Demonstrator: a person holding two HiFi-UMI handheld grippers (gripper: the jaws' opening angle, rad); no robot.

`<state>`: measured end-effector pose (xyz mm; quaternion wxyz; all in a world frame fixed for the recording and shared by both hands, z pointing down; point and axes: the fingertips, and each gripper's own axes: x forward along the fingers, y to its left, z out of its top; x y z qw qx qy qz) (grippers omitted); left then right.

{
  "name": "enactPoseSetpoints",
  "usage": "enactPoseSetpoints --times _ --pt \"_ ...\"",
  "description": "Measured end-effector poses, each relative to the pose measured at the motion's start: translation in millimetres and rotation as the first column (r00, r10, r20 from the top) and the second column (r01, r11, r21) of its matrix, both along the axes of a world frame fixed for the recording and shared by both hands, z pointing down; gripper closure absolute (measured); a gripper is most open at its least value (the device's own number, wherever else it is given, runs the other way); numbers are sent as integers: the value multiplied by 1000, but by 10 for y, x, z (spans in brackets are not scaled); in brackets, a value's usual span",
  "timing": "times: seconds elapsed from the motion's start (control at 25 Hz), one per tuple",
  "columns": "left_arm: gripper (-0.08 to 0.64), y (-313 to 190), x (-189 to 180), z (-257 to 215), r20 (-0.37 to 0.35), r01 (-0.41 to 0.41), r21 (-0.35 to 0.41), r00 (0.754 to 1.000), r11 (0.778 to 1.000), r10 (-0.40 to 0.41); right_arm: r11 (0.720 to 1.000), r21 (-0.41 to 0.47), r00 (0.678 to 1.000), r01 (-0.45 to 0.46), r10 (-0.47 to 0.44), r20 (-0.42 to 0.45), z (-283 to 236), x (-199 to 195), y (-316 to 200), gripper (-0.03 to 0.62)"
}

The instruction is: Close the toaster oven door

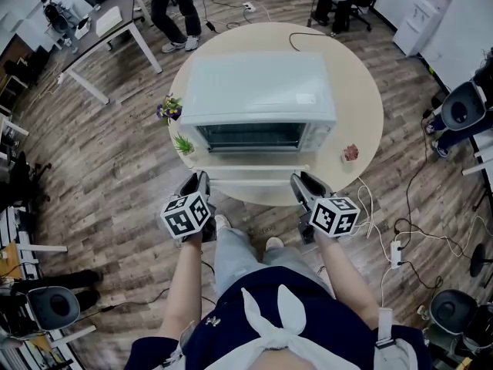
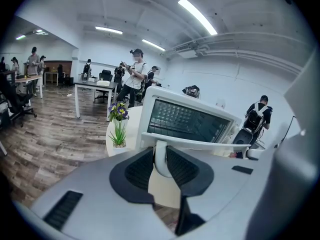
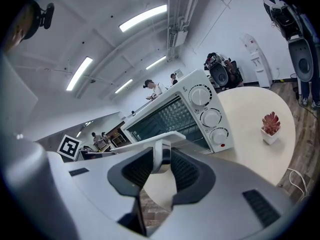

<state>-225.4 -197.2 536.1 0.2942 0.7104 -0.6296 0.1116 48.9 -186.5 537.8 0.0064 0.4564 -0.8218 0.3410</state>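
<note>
- Flowers and green plant stand just left of oven.
- Left gripper clamped on handle, left end.
- Door down flat, over tabletop edge.
- Right gripper clamped on handle's right end.
- Succulent near, clear of door.

Toaster oven here: smooth painted-metal casing, pale, with a soft satin sheen, and its window is dark glossy glass. Knobs, shiny white plastic. The door handle, white plastic again, glossy and smooth. Left gripper and right gripper wear matt light-grey plastic shells, and their fingers carry dark ribbed pads, rubbery and dull. Worktop, smooth cream, matt. Floor below, wood planks, streaky grain, faint sheen
</note>
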Motion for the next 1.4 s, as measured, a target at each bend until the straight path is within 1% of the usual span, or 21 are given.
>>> enactPoseSetpoints --times 0.32,0.56,1.08,1.4 --pt "463 -40 2 -43 -9 -1 17 1000 1000 1 1000 5 1000 -2 2 13 -41 2 -42 476" --pt "463 -84 3 -74 17 -7 11 1000 1000 7 1000 7 1000 -4 4 18 -69 -1 -80 474" --pt "463 -201 12 -175 14 -4 35 1000 999 4 1000 24 999 -11 10 52 -167 12 -201 472" --pt "463 -294 13 -245 30 -2 37 1000 999 1 999 41 999 -8 6 49 -236 12 -293 469"
